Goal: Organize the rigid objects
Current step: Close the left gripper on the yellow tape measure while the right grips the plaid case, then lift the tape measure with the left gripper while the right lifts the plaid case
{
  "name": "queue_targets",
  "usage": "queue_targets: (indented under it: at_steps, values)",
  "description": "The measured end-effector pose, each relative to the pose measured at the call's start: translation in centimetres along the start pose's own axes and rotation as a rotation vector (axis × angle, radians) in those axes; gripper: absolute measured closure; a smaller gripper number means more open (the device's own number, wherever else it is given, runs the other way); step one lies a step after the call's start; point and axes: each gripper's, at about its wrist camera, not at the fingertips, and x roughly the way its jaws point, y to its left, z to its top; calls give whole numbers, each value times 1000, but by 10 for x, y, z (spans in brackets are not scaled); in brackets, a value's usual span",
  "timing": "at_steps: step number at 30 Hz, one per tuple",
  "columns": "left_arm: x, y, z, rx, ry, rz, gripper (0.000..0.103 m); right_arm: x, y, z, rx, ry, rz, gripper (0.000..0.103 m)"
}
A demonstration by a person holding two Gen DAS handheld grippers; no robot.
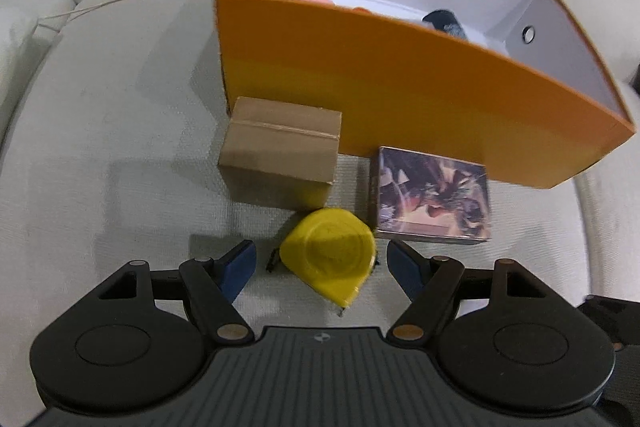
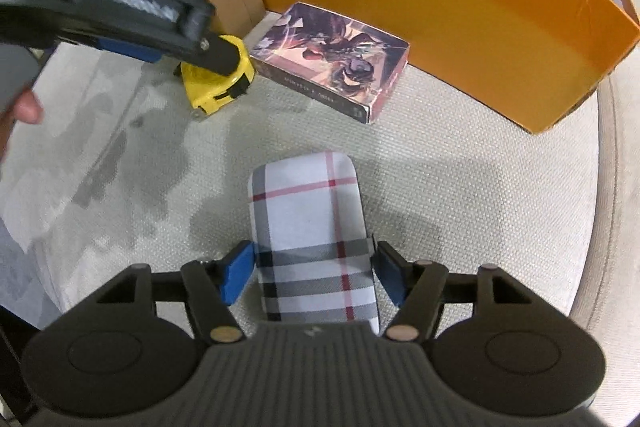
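L gripper [image 1: 322, 269] is over the sofa cushion [image 1: 120, 155], jaws wide apart w/ a yellow tape measure [image 1: 330, 259] sitting between them; blue pads [image 1: 240, 269] are on either side of it, gap visible on both sides, so not gripping it. From the R wrist view the L gripper comes in from the upper left, partly covering the tape measure [image 2: 218, 83], w/ a bit of the person's hand [image 2: 24, 111] at the left edge.

R gripper [image 2: 316, 273] has its jaws closed onto a plaid case [image 2: 312, 227], white/grey w/ red and black stripes; pads [image 2: 238, 275] press its 2 long sides near the close end, far end sticks out forward over the cushion.

Orange box [image 1: 400, 83] stands open at the back of the cushion, white inside, w/ some items in it, too hidden to ID. Just in front of its wall: 1 small brown cardboard box [image 1: 280, 147] on the left, 1 flat box w/ printed artwork [image 1: 434, 195] on the right, both near or touching the wall, can't tell which. Tape measure lies just in front of these 2, close to both.
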Motion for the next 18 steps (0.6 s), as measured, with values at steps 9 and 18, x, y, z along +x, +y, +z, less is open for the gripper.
queue_targets:
  at_steps: [9,18]
  values:
    - [24,-24,-3,174,-15,48,22,-15,-3,-10,-59,-47,-11,30]
    - [18,-24,-5,127,19,62,33,-24,12,-1,-208,-104,-90,24]
